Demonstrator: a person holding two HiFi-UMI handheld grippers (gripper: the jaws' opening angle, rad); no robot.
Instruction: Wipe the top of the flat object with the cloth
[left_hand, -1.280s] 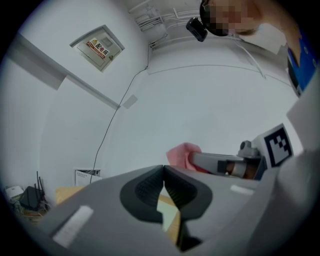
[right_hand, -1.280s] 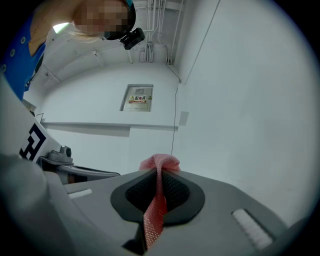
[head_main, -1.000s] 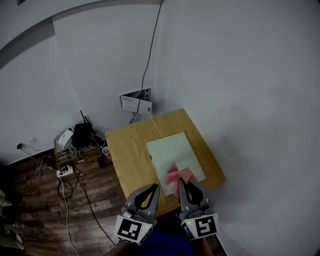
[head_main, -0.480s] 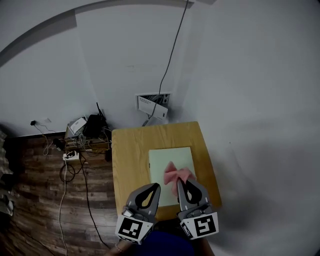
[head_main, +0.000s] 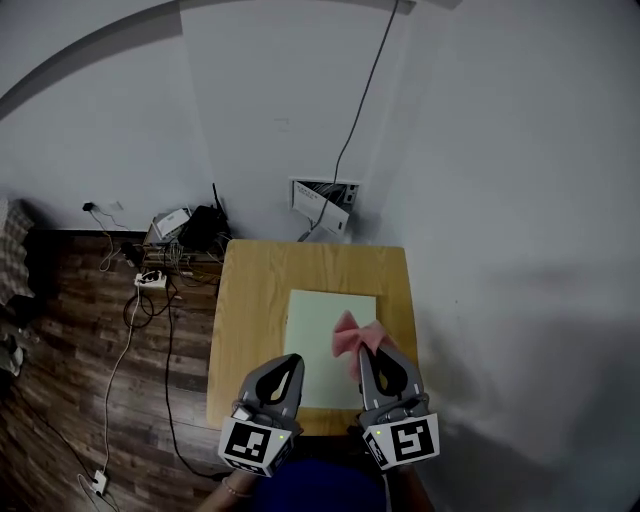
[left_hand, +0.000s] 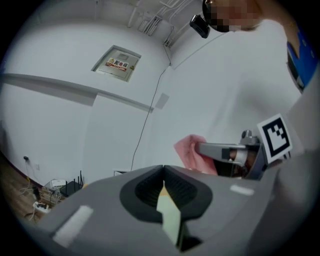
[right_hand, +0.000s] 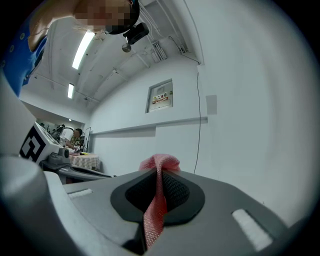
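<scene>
Above the flat object (head_main: 315, 345) on the wooden surface (head_main: 245, 310), right gripper (head_main: 380, 362) jaws pinch the pink cloth (head_main: 352, 338), seemingly held clear of it. Left gripper (head_main: 284, 368) jaws pressed together, empty. Step: approach. Next: lower cloth onto its top, sweep across.

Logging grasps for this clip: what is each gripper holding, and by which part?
The right gripper is shut on the pink cloth, pinching a bunched fold; the rest sticks out beyond the jaw tips. The left gripper is shut and empty.
</scene>
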